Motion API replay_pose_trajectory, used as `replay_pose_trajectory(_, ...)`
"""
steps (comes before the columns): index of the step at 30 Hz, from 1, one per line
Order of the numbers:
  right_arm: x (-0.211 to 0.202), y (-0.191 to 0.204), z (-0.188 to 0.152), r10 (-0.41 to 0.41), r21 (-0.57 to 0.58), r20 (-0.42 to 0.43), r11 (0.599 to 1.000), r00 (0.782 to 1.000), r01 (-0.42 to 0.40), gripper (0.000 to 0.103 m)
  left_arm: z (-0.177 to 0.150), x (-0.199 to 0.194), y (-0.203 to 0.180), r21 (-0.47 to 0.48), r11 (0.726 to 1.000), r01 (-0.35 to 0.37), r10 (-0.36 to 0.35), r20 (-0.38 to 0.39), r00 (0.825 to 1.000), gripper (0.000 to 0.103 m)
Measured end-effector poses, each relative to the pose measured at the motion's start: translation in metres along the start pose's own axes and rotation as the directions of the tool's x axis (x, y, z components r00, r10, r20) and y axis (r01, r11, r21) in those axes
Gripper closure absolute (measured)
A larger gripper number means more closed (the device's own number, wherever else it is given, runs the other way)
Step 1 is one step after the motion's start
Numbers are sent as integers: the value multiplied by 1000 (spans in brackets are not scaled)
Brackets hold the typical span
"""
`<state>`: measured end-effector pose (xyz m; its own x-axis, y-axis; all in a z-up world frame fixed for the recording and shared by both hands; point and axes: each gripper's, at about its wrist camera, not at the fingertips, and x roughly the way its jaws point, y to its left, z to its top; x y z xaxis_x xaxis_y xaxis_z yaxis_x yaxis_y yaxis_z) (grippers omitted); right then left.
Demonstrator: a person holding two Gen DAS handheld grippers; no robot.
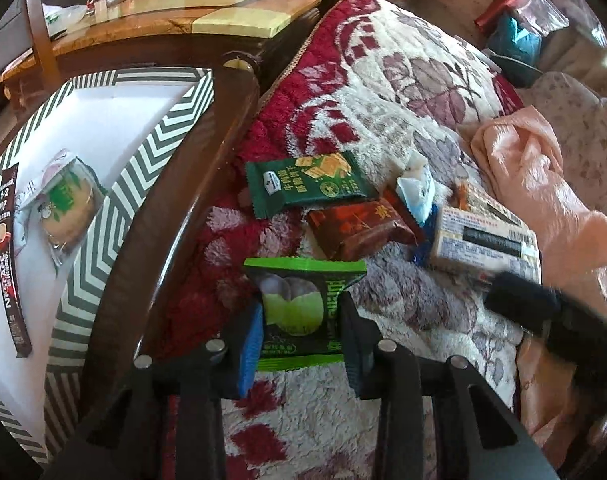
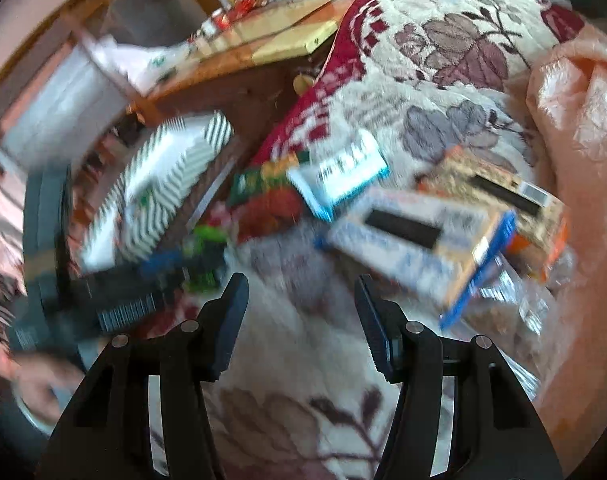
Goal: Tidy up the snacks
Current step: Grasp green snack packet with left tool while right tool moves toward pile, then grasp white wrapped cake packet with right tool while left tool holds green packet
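Two tools work over a floral blanket (image 1: 383,92) with red and cream patterning. The left tool (image 1: 301,316) pinches a green mochi packet (image 1: 299,304) between its two fingers, the packet held just above the blanket beside a dark wooden rail (image 1: 207,184). Past that rail, to the left, sits a striped box (image 1: 151,160) with a white floor; inside it lie a clear-wrapped round pastry (image 1: 65,204) and a Nescafe stick (image 1: 11,256), side by side near the box's left part.

Ahead of the held packet, more snacks lie loose on the blanket: a dark green cracker packet (image 1: 307,184), a brown-red packet (image 1: 355,228) touching its lower edge, a small blue and white wrapper (image 1: 417,190) just right of those, and a beige box (image 1: 487,236) with printed labels further right. A peach cloth (image 1: 543,184) is bunched against the blanket's right side.

The right tool (image 2: 301,320) hangs over bare blanket with its fingers spread and nothing between them; it also shows as a dark blur at the right edge of the left wrist view. Its own view is smeared by motion, yet the striped box, the green packet and the left tool can be made out to its left, and two flat boxes to its right, one with a blue edge (image 2: 415,248) overlapping the beige one
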<state>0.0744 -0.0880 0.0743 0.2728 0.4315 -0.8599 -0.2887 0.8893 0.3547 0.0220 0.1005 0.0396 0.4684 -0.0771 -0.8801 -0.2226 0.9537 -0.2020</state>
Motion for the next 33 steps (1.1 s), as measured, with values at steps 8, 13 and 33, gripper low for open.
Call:
replay_pose_trajectory(8, 33, -20, 57, 101, 211, 16, 972, 995, -103, 48, -6, 3, 0, 16, 1000, -2, 3, -15, 1000, 65)
replay_pose_trajectory(13, 58, -20, 76, -24, 193, -75, 981, 997, 38, 48, -6, 2, 4, 22, 1000, -11, 12, -7, 1000, 65)
replay_pose_trajectory(33, 104, -5, 88, -85, -4, -147, 996, 985, 86, 53, -8, 8, 3, 36, 999, -19, 19, -13, 1000, 65)
